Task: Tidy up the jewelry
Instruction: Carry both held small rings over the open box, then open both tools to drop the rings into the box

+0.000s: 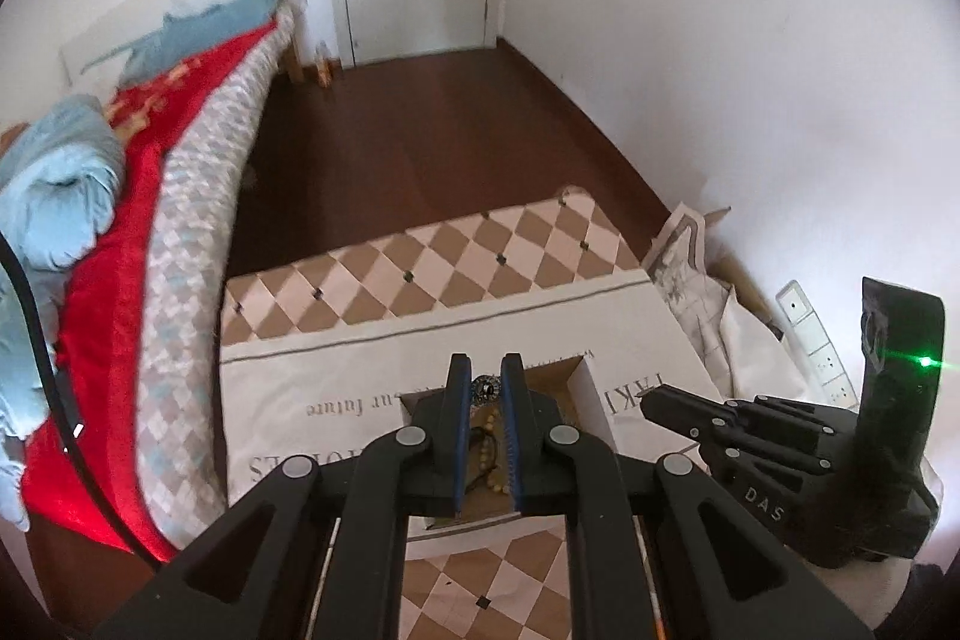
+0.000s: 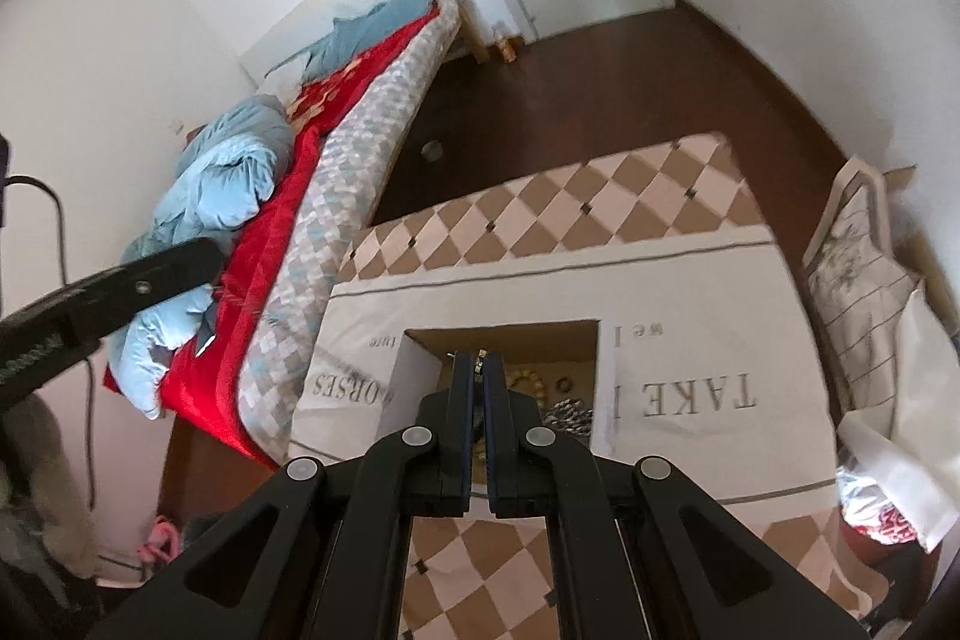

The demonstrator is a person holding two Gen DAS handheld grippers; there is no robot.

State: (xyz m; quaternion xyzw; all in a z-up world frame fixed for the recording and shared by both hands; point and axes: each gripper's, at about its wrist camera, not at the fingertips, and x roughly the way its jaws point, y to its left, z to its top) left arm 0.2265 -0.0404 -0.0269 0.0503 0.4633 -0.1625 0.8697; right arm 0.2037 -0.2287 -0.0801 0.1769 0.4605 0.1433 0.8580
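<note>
A shallow cardboard box [image 2: 576, 334] sits sunk in a white printed cloth on the checkered table. It holds a beaded bracelet [image 2: 528, 379], a small ring [image 2: 564, 383] and a black-and-white piece [image 2: 570, 411]. My right gripper [image 2: 479, 361] is over the box's left part, shut on a small metallic piece [image 2: 479, 363] at its tips. My left gripper [image 1: 486, 379] is over the same box [image 1: 558, 373], its jaws closed on a dark ornate ring [image 1: 485, 388]. A string of tan beads [image 1: 487, 451] lies below it. The right gripper's body [image 1: 780, 436] shows in the left wrist view.
A bed with red blanket [image 2: 270, 280] and blue quilt [image 2: 222, 184] stands left of the table. The white cloth [image 2: 690, 316] covers the table's middle. Bags [image 2: 858, 268] lean at the wall on the right, with a power strip [image 1: 822, 346]. Dark wood floor [image 1: 432, 136] lies beyond.
</note>
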